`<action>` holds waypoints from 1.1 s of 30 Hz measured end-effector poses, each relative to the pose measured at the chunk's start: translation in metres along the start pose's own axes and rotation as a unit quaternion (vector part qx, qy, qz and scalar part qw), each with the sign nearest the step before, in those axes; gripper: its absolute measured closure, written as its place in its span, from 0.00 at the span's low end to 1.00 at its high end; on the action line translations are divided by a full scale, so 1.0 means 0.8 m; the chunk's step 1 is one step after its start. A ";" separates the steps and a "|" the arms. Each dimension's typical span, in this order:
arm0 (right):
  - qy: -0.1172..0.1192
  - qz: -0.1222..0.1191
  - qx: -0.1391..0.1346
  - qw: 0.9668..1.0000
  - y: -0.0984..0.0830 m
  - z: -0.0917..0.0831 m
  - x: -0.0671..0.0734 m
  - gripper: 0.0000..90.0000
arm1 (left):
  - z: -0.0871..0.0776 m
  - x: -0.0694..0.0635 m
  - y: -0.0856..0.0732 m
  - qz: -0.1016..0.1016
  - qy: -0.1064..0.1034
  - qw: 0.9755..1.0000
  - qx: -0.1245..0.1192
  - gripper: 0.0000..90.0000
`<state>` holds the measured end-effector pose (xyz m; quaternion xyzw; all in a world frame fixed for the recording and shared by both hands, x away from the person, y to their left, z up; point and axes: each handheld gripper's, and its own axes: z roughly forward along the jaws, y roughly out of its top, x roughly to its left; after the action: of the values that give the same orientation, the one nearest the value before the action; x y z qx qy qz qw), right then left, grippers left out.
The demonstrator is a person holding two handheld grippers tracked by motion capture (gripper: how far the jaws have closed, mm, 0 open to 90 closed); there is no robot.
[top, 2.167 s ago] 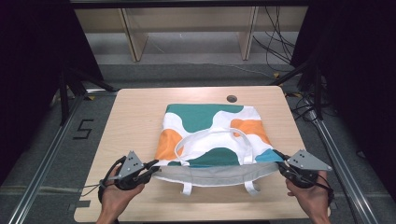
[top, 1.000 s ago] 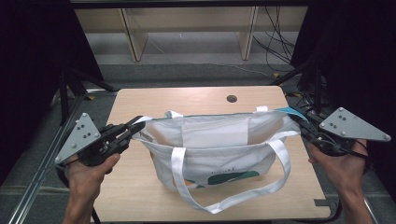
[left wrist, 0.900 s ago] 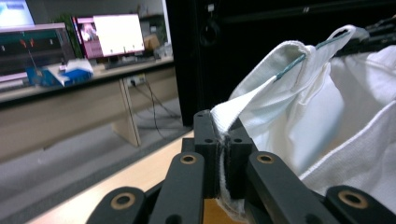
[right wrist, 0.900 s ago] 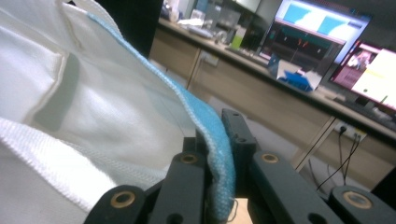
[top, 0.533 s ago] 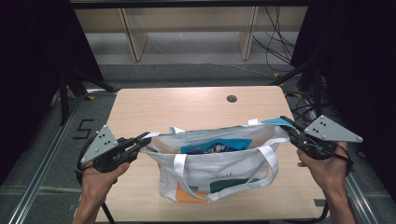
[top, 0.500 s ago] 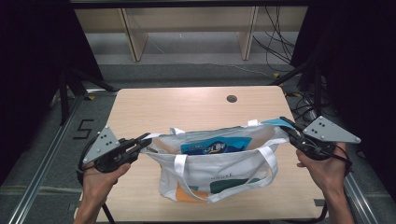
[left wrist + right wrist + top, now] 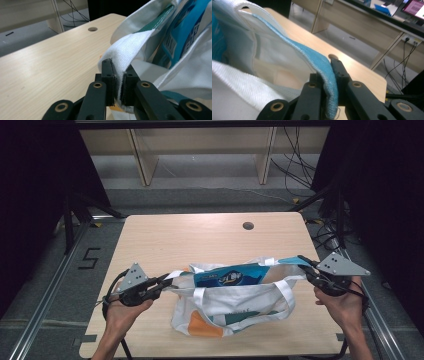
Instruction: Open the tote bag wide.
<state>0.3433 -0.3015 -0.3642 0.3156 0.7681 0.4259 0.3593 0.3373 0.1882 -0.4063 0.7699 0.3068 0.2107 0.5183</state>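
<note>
The left claw [image 7: 162, 281] was clamped on the white rim of the tote bag [image 7: 235, 300], its jaws having just eased slightly; the right claw [image 7: 303, 263] was clamped on the blue rim. The bag sagged between them on the near half of the tabletop [image 7: 200, 235], whose far half offered free room.

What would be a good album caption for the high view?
Two hand-held grippers, left gripper and right gripper, pinch opposite ends of a tote bag above the table.

Light wooden table [image 7: 210, 240] with round hole [image 7: 248, 225]; grey floor [image 7: 210, 182]; wooden shelf unit [image 7: 200, 145]; loose black cables [image 7: 295, 167].
</note>
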 end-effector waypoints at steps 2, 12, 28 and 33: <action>0.005 0.000 0.007 1.000 -0.005 0.003 0.002 0.95 | 0.003 0.001 -0.008 -0.001 0.000 1.000 0.012 0.92; 0.037 0.003 0.066 0.997 -0.045 0.035 0.014 0.95 | 0.026 -0.002 -0.060 -0.024 -0.013 0.997 0.065 0.92; 0.088 -0.009 0.153 0.984 -0.100 0.061 0.046 0.95 | 0.048 -0.010 -0.107 -0.011 -0.046 0.992 0.119 0.92; 0.095 -0.009 0.182 0.979 -0.114 0.070 0.054 0.95 | 0.055 -0.010 -0.112 -0.004 -0.051 0.988 0.147 0.92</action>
<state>0.3497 -0.2837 -0.4782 0.3268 0.8663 0.3031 0.2253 0.3371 0.1782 -0.5056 0.8462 0.3111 0.1214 0.4151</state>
